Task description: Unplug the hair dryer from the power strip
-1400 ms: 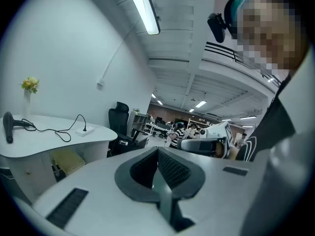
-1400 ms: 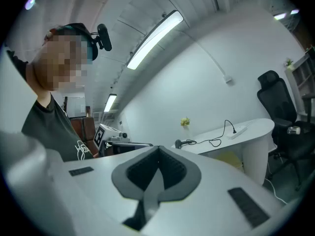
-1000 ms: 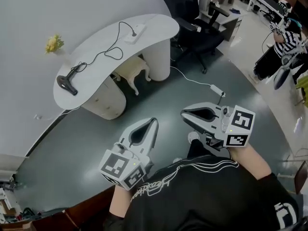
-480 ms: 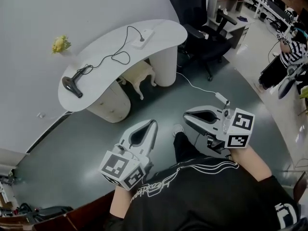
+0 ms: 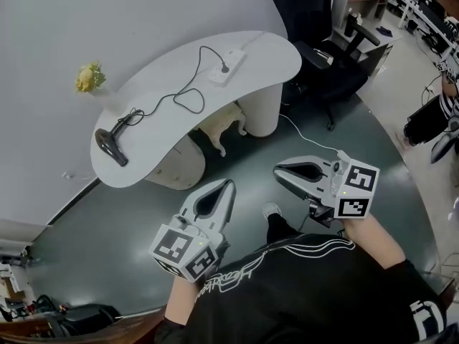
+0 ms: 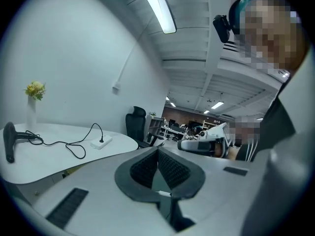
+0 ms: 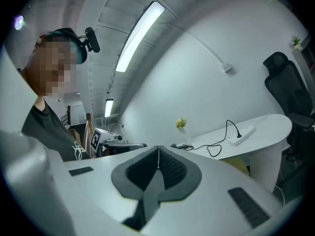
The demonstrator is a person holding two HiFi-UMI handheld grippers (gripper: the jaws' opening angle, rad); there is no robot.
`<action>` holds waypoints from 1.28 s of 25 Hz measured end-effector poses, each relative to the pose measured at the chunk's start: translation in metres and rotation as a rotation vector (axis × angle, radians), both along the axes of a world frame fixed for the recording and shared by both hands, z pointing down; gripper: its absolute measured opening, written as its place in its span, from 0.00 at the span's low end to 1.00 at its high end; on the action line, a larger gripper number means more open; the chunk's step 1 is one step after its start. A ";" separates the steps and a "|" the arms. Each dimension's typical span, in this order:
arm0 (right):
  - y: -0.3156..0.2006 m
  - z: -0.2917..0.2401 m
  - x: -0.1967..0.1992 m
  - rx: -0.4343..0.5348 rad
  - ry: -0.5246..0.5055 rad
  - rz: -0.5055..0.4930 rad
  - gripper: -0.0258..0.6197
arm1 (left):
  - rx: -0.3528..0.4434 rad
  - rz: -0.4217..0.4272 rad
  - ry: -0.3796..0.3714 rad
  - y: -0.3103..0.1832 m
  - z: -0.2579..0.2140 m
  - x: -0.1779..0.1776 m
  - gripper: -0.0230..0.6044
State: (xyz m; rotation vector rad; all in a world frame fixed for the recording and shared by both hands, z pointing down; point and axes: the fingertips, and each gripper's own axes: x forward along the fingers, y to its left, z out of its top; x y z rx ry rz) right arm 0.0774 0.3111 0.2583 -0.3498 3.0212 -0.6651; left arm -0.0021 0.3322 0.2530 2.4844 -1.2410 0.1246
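**Dryer plugged in, both grippers shut and empty**

The white curved desk (image 5: 265, 52) stands against the wall, well apart from both grippers. At its left end lies the black hair dryer (image 5: 111, 147) on its side. Its black cord (image 5: 188, 95) loops across the top to the white power strip (image 5: 227, 67) near the right end, and the plug (image 5: 225, 68) sits in one of the strip's sockets.

The only container on the desk is a slim pale vase (image 6: 32, 113) at the back left edge. It holds a small bunch of yellow flowers (image 5: 87, 78) (the vase itself is hard to make out against the wall).

The left gripper (image 5: 228, 185) is held over the dark floor (image 5: 129, 221) in front of the person. Its fingers (image 6: 142, 168) are pressed together with nothing between them. The right gripper (image 5: 276, 170) is beside it, and its fingers (image 7: 172, 168) likewise meet along a closed seam and hold nothing. Both point roughly toward the desk.

A black office chair (image 5: 315, 20) stands just to the right of the desk, and a pale stool (image 5: 226, 124) is tucked under it.
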 end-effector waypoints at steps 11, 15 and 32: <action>-0.181 0.015 0.010 -0.030 0.012 0.012 0.04 | -0.062 -0.007 -0.024 -0.179 0.021 0.006 0.04; -0.214 0.018 0.013 -0.038 0.009 0.038 0.04 | -0.075 -0.008 -0.055 -0.210 0.028 0.001 0.04; -0.383 0.095 -0.028 -0.175 0.081 0.178 0.04 | -0.190 0.011 -0.229 -0.399 0.117 -0.077 0.04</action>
